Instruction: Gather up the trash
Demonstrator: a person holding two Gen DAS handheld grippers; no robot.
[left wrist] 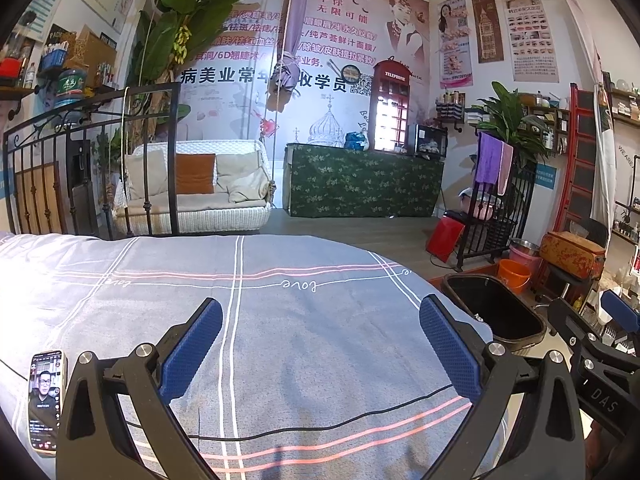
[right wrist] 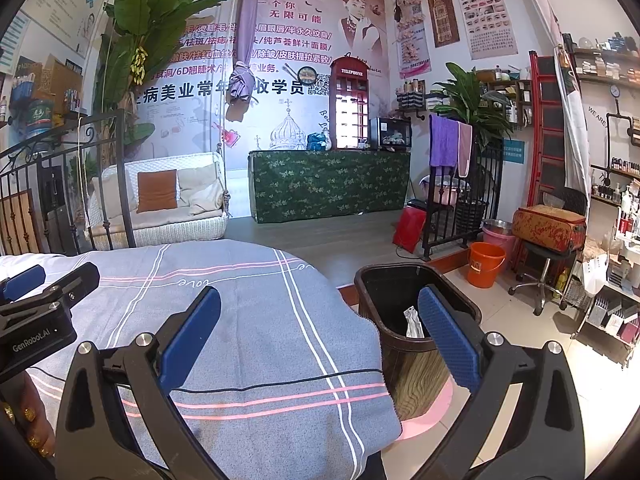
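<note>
A dark bin with wood-grain sides [right wrist: 412,368] stands on the floor at the bed's right edge; it also shows in the left wrist view [left wrist: 494,310]. A silver wrapper [right wrist: 414,322] lies inside it. My right gripper [right wrist: 320,340] is open and empty, over the bed's edge, its right finger in front of the bin's mouth. My left gripper [left wrist: 320,344] is open and empty above the grey checked bedsheet [left wrist: 280,320]. I see no loose trash on the sheet.
A phone [left wrist: 45,402] with its screen on lies on the bed at the left. A black cable [left wrist: 320,420] runs across the sheet. An orange bucket [right wrist: 485,264], a stool with a red case [right wrist: 548,228] and shelves stand to the right.
</note>
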